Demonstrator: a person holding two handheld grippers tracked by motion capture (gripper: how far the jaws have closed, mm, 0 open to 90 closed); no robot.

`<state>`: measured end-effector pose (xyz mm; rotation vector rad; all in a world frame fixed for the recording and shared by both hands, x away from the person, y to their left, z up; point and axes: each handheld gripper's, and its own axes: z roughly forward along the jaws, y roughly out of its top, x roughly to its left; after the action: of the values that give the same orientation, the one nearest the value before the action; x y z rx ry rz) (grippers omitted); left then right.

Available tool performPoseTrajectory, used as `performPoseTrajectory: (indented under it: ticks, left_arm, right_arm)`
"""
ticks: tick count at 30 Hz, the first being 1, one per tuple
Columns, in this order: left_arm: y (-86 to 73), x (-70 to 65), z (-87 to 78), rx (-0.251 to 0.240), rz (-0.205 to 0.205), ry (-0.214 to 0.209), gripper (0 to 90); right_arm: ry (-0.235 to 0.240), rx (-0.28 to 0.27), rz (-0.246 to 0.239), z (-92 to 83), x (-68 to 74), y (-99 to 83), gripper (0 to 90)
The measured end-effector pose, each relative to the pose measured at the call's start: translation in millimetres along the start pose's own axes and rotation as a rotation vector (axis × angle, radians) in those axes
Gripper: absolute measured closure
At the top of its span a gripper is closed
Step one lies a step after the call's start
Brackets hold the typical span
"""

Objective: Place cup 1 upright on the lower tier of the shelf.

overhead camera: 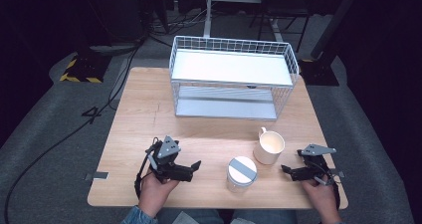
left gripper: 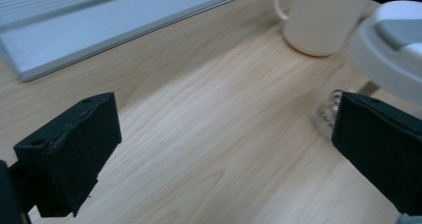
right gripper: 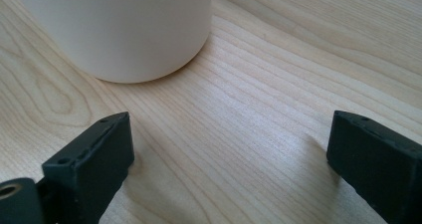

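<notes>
A cream mug (overhead camera: 269, 147) stands on the wooden table (overhead camera: 144, 129), handle toward the back. Just left of it and nearer me is a clear jar with a white, grey-striped lid (overhead camera: 242, 172). My left gripper (overhead camera: 195, 167) rests low on the table to the left of the jar, jaws open and pointing right at it. In the left gripper view the gripper (left gripper: 224, 149) holds nothing; the jar (left gripper: 393, 45) and the mug (left gripper: 323, 17) lie ahead to the right. My right gripper (overhead camera: 285, 169) sits right of the jar, open. In its own view the right gripper (right gripper: 229, 154) faces the mug (right gripper: 119, 30) base.
A white wire rack (overhead camera: 232, 77) with two flat shelves stands at the back middle of the table; its lower shelf (left gripper: 99, 30) shows in the left gripper view. Bare wood spreads left of the rack and between the grippers. Cables and stands lie on the floor beyond.
</notes>
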<state>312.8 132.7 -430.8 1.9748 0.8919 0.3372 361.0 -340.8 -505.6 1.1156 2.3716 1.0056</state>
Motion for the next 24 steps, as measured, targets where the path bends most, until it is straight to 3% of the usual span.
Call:
performPoseTrajectory:
  ticks: [1, 5, 6, 11, 24]
  left_arm:
    - [0.0, 0.0, 0.0, 0.000, 0.000, 0.000, 0.0]
    - [5.2, -20.3, 7.5, -0.010, 0.025, -0.075, 0.0]
    - [7.1, -28.2, 10.2, -0.014, 0.048, -0.100, 0.0]
    - [8.3, -44.4, 20.9, -0.026, 0.087, -0.173, 0.0]
    - [3.6, -70.1, 54.8, -0.018, 0.110, -0.276, 0.0]
  right_arm:
    - [0.000, 0.000, 0.000, 0.0, 0.0, 0.0, 4.6]
    - [-0.001, 0.000, 0.001, 0.0, 0.0, 0.0, 4.6]
    - [-0.001, 0.000, 0.001, 0.0, 0.1, 0.0, 4.6]
    - [0.000, 0.000, 0.001, 0.1, 0.1, 0.0, 4.6]
    - [0.000, 0.000, 0.001, 0.1, 0.0, 0.0, 4.6]
